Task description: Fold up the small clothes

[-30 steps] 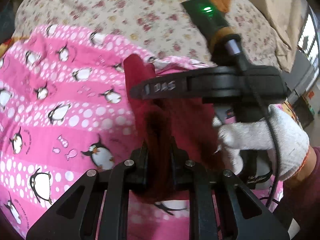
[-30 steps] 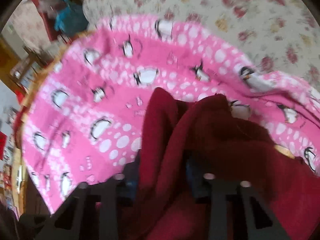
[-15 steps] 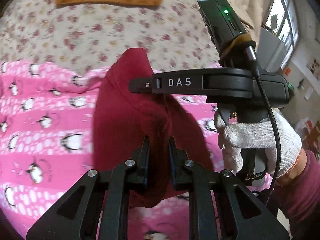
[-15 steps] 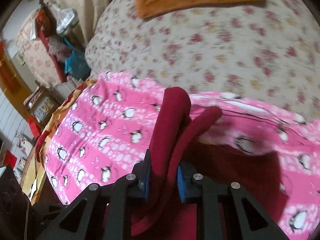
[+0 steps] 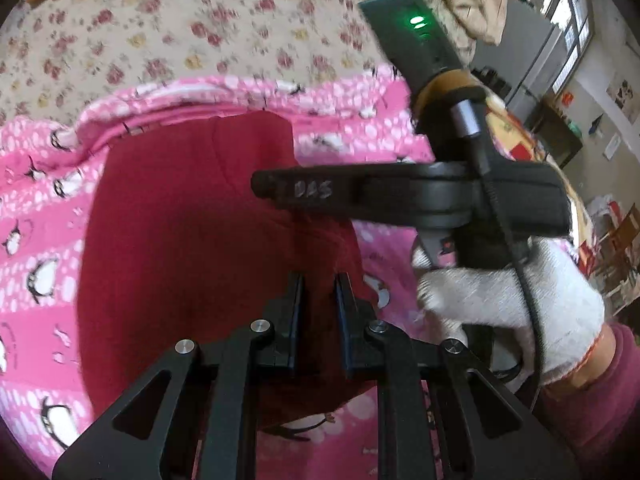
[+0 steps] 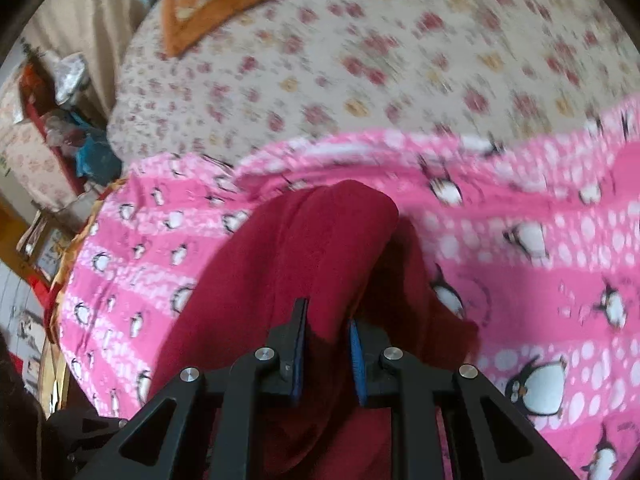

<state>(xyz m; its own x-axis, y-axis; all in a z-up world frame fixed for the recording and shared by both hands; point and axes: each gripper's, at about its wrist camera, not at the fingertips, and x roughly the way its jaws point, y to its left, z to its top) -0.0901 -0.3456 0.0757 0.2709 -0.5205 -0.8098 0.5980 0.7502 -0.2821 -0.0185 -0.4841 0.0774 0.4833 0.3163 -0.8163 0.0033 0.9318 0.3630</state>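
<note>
**Red Cloth Held Up by Two Claws**

In the left wrist view, far left of the frame: pink penguin blanket (image 5: 44,240), spread flat on the bed, likely as a soft place for folding. Above it, at the top of the frame: flowered bed sheet (image 5: 200,28).

In the middle: small red cloth (image 5: 192,240), partly draped on the blanket, its near edge pulled up. Low in the middle: left claw (image 5: 318,312), narrow, pinching that edge of red cloth between its pads. Probably gripped at the edge so the cloth can be lifted and laid over itself.

To the right: body of the other tool, held by a gloved right hand (image 5: 508,300), green light on top. Kept close beside, most likely so both claws share one edge and the cloth stays even.

In the right wrist view, far left: room clutter, too blurry to name. Middle: same red cloth (image 6: 316,248), humped up over the blanket (image 6: 540,280). Low middle: right claw (image 6: 326,340), narrow, blue pads squeezing a thick bunch of red cloth.

No boxes, baskets or bins to be made out; nothing to say about what goes inside.

Fold looks only begun, not yet flat.
</note>
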